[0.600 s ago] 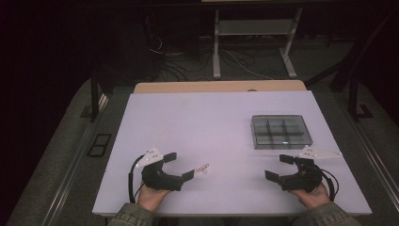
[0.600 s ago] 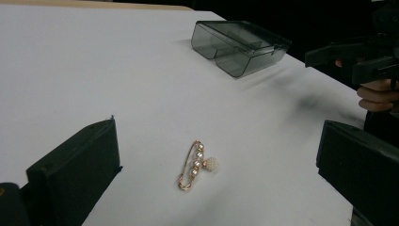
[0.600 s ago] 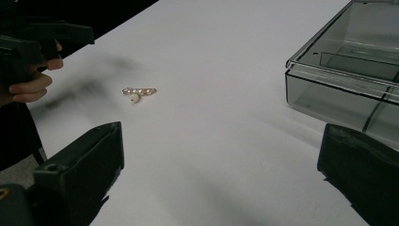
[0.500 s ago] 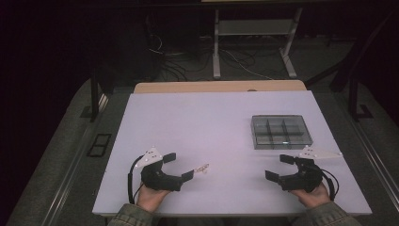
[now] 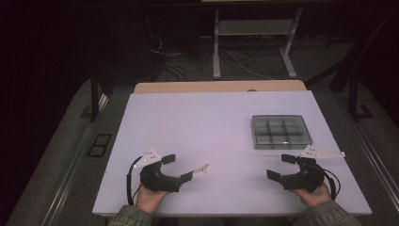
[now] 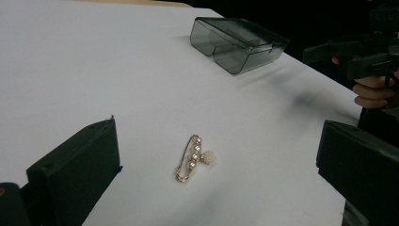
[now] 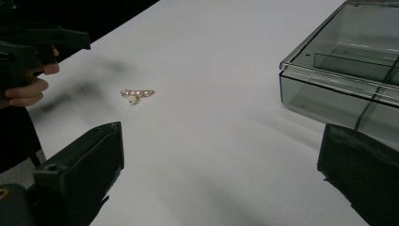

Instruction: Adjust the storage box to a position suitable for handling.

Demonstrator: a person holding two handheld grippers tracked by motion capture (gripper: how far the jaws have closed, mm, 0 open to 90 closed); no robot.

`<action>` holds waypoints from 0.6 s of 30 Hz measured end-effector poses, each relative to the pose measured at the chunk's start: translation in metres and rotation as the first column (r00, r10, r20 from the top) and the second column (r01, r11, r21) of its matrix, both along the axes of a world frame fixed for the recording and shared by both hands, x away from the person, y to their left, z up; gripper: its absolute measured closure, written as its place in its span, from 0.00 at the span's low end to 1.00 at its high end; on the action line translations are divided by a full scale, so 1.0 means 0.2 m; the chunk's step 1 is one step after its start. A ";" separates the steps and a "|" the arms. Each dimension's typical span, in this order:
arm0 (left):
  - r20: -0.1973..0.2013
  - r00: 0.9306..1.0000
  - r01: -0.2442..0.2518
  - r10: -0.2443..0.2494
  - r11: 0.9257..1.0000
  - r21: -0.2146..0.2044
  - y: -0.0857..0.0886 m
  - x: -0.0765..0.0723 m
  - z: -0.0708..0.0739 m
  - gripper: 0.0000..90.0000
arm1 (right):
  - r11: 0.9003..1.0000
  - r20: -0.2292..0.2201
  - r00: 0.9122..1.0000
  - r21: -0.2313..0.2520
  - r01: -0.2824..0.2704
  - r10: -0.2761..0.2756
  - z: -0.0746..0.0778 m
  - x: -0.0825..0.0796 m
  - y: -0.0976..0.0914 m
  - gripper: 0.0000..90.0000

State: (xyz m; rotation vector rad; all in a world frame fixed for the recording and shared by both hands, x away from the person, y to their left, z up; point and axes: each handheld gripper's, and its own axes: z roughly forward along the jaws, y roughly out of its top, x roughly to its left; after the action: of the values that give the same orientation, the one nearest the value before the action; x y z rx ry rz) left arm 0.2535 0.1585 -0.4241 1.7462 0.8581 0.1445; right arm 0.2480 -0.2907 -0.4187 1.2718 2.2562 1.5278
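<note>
My wrists are cut off at the frame's six o'clock edge, both my left gripper (image 5: 178, 167) and right gripper (image 5: 281, 166) gape wide and empty, the pin (image 6: 192, 158) lying just beyond my left jaws, the box (image 5: 281, 132) at my right's twelve o'clock.

- Table top (image 5: 211, 122): smooth, matt white sheet; behind it, at your 12 o'clock, a strip of pale wood (image 5: 219, 86).
- Compartment box (image 6: 237, 43): smoky, see-through plastic, glossy, with light glinting on its edges.
- Brooch (image 6: 193, 158): thin gold-coloured metal pin, shiny, set with small pearly white beads.
- Your left gripper (image 5: 178, 167) and right gripper (image 5: 281, 165): matt black plastic jaws, each topped by a flat pale grey plate.
- Your sleeves (image 5: 324, 217): coarse olive cloth.
</note>
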 end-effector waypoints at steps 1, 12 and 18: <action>-0.001 1.000 0.002 -0.002 1.000 0.002 0.00 0.00 0.00 0.00 | 1.000 0.000 1.000 0.000 0.000 0.000 0.00 0.00 0.00 0.01; -0.035 0.999 0.019 -0.018 0.999 0.034 0.00 0.01 -0.01 0.00 | 1.000 -0.023 1.000 -0.031 -0.005 0.005 0.02 0.01 0.00 0.01; -0.050 0.999 0.015 -0.013 0.999 0.043 0.00 0.01 -0.01 0.00 | 0.998 -0.029 0.999 -0.057 -0.022 0.020 0.05 0.02 -0.01 0.01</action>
State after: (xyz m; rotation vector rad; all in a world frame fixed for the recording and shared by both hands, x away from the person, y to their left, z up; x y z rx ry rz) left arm 0.2553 0.1594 -0.4261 1.8019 0.8844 0.1117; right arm 0.2523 -0.2927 -0.4091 1.2664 2.3210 1.4494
